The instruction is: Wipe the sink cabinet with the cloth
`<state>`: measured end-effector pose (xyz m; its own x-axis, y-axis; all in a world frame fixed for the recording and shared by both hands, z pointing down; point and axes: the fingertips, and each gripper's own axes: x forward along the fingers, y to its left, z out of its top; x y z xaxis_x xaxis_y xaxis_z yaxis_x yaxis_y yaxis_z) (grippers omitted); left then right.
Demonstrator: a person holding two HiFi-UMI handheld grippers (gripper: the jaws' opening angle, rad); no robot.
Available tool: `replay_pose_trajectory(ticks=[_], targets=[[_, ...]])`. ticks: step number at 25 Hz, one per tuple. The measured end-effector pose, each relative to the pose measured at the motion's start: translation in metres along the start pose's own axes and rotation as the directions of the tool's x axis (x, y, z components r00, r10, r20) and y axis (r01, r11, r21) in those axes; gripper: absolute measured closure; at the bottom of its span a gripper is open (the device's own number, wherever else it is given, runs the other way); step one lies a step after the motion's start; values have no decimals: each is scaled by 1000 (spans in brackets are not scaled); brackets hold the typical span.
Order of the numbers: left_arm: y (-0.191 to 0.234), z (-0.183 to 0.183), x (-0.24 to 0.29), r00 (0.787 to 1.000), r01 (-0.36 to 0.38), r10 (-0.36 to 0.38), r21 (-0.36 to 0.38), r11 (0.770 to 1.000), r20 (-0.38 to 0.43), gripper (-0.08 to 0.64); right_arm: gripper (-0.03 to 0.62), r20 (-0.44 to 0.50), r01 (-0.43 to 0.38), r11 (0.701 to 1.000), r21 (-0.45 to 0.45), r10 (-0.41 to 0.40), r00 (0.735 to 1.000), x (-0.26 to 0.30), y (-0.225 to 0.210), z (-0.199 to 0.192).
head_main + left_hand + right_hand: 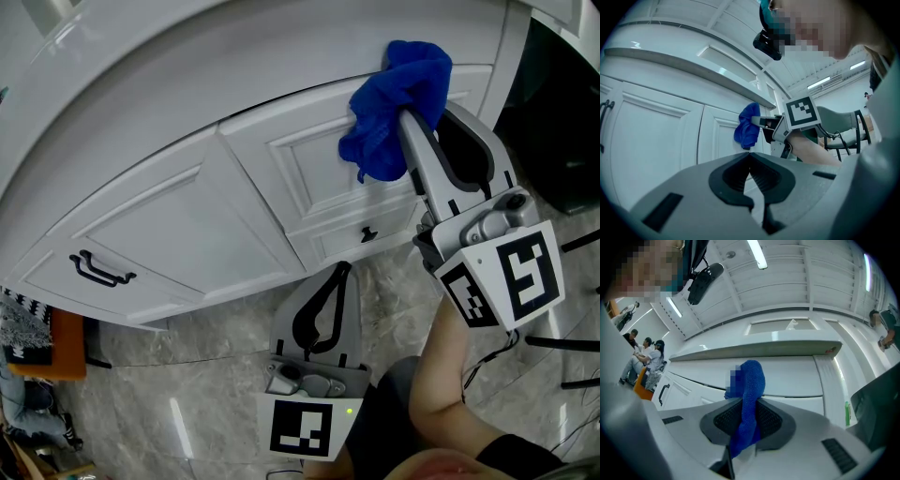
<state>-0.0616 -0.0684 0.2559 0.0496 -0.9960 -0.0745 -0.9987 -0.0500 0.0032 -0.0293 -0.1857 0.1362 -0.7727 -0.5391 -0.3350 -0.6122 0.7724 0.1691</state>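
Holding the blue cloth (398, 103) against the sink cabinet's (178, 225) upper right panel, head view shows my right gripper (410, 127) behind it. Left gripper view: my left gripper (750, 153) hangs closed, empty. Right gripper view: jaws clamped on cloth; most panels look left to wipe, I reckon.

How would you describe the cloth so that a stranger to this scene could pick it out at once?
Find the white sink cabinet, then follow its top edge to the right in the head view, to where the right hand-held gripper reaches up. Pinched in its jaws is the cloth, a crumpled wad, the only blue, soft thing among white panels and a black handle.
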Motion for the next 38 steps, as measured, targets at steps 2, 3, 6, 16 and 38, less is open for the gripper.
replay_pose_trajectory(ticks=[2,3,6,16,38], targets=[[0,0,0,1000,-1,1,0,1000,0,555,509,-5,16,1000,-23,-16,1000,-1,-2,0],[0,0,0,1000,-1,1,0,1000,1,555,509,-8,23,999,-34,-23,1000,-1,-3,1],[-1,1,0,1000,0,0,-2,1000,5,555,509,-15,47,997,-55,-48,999,-2,-8,1],[-1,0,1,1000,1,-1,-4,1000,3,555,509,-8,176,978,-115,-178,984,-12,-35,-1],[1,-7,8,1000,-1,1,-1,1000,-11,555,509,28,413,892,-185,-415,909,-33,-87,-12]])
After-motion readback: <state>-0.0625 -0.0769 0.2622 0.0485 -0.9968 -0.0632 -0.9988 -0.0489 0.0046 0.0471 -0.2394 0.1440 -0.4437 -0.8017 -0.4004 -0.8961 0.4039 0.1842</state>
